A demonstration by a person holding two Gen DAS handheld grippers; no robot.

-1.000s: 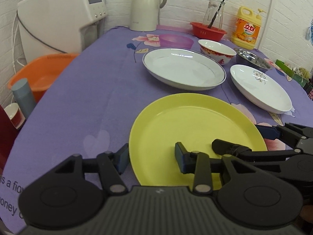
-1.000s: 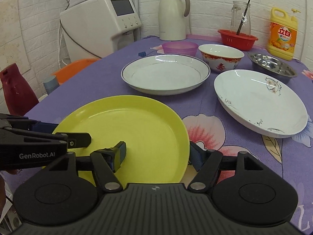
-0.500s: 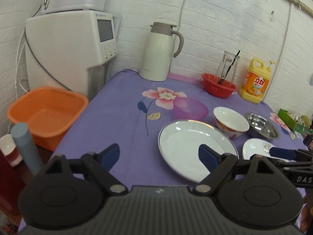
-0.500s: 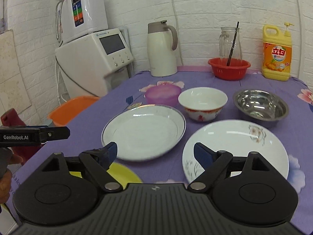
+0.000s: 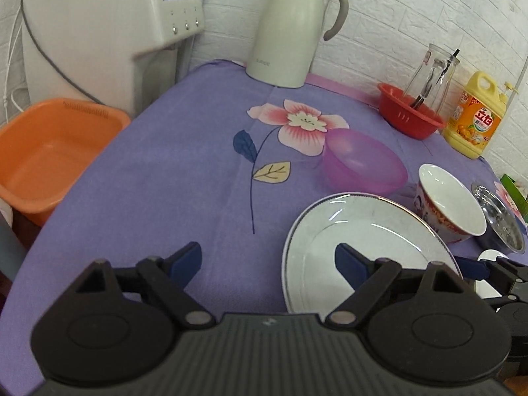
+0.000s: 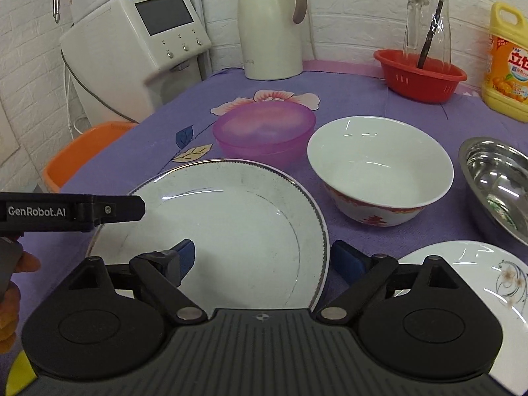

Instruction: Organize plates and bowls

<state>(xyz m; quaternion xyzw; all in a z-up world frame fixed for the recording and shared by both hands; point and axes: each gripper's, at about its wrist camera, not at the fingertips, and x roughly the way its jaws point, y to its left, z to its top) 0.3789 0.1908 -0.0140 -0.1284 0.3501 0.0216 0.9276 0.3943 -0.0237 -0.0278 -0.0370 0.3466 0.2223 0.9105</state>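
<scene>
A white plate with a dark rim (image 6: 231, 231) lies on the purple cloth; it also shows in the left wrist view (image 5: 356, 247). My right gripper (image 6: 260, 259) is open and straddles its right edge. My left gripper (image 5: 267, 262) is open and empty, its right finger over the plate's left part; its side shows in the right wrist view (image 6: 72, 211). Behind stand a pink plastic bowl (image 6: 264, 132), a white bowl with red pattern (image 6: 379, 168) and a steel bowl (image 6: 498, 181). A white flowered plate (image 6: 478, 283) lies at right. A yellow plate's edge (image 6: 19, 379) shows bottom left.
A cream thermos jug (image 5: 293, 26), a white water dispenser (image 6: 138, 49), a red basket (image 6: 419, 76) with a glass jar, and a yellow detergent bottle (image 6: 510, 62) stand at the back. An orange basin (image 5: 49, 151) sits off the table's left edge.
Both grippers rose off the yellow plate and moved forward to the dark-rimmed white plate. Both jaws opened wider than a second ago.
</scene>
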